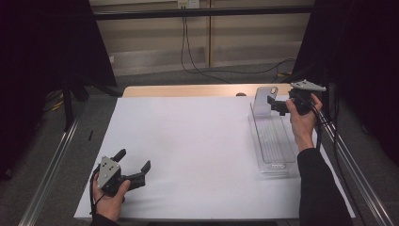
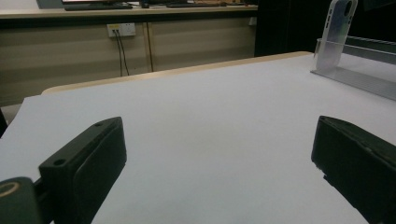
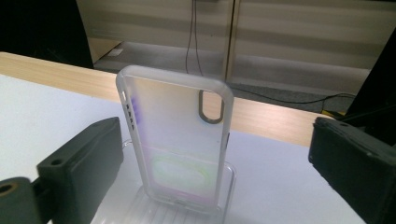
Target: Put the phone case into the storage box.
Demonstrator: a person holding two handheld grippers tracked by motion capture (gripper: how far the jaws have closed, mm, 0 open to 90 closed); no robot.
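Note:
A clear phone case (image 1: pixel 264 100) (image 3: pixel 177 140) stands upright at the far end of a clear plastic tray (image 1: pixel 275 141) on the right side of the table. My right gripper (image 1: pixel 275 104) (image 3: pixel 217 154) is held level right behind it, open. Its black jaws stand wide on either side of the case with a gap to each, so nothing is gripped. My left gripper (image 1: pixel 135 159) (image 2: pixel 217 154) rests low at the near left of the white sheet (image 1: pixel 197 141), open with only bare sheet between its jaws. The case (image 2: pixel 337 28) and the tray (image 2: pixel 359 77) appear far off in the left gripper view.
The wooden table edge (image 1: pixel 183 90) runs along the back of the white sheet. Metal rails (image 1: pixel 51 165) flank the table on both sides. Black curtains hang at the left and right, and a cable (image 1: pixel 197 70) lies on the floor behind.

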